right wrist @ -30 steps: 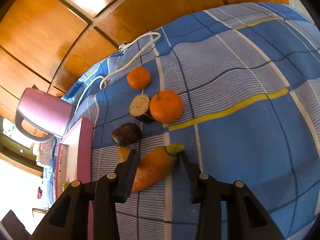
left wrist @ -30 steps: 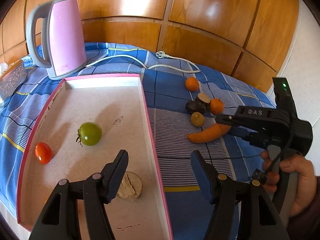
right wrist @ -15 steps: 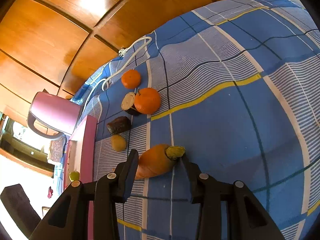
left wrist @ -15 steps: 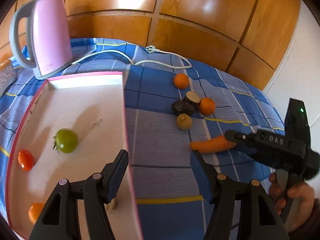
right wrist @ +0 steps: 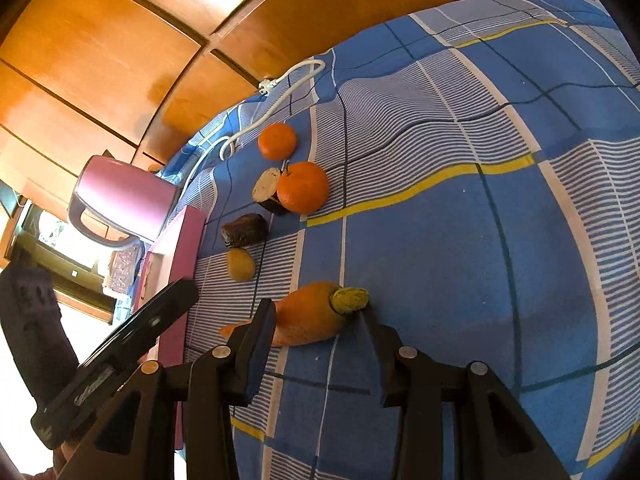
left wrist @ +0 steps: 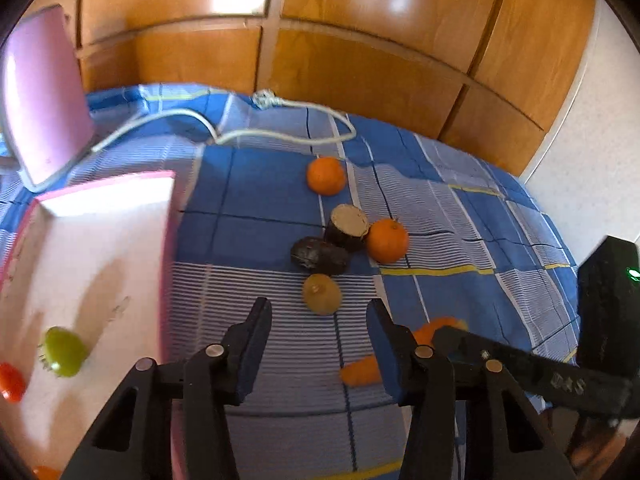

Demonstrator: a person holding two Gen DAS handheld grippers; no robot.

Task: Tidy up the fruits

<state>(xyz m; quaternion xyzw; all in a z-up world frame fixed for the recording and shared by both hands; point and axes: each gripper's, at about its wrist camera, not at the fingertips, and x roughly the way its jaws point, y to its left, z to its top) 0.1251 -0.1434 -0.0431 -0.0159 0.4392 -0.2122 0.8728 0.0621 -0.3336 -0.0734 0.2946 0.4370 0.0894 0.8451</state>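
My left gripper (left wrist: 318,332) hovers over the blue checked cloth with its jaws closing and nothing between them. A small yellow-brown fruit (left wrist: 322,294) lies just past its fingertips. Beyond that are a dark fruit (left wrist: 320,255), a cut dark piece (left wrist: 347,222) and two oranges (left wrist: 387,240) (left wrist: 326,176). My right gripper (right wrist: 316,312) is shut on an orange carrot (right wrist: 308,316) with a green stub. In the left wrist view the carrot (left wrist: 360,372) is partly hidden behind a finger. A pink-rimmed tray (left wrist: 100,240) at the left holds a green tomato (left wrist: 64,352) and a red one (left wrist: 10,382).
A pink kettle (left wrist: 40,100) stands behind the tray, and its white cord (left wrist: 280,134) trails across the cloth to the wooden wall panels. In the right wrist view the left gripper's body (right wrist: 132,332) reaches in from the left, beside the tray's rim (right wrist: 180,256).
My left gripper has swung right, from above the tray to above the cloth near the small fruit, and its jaws have narrowed. My right gripper has drawn the carrot away from the other fruits.
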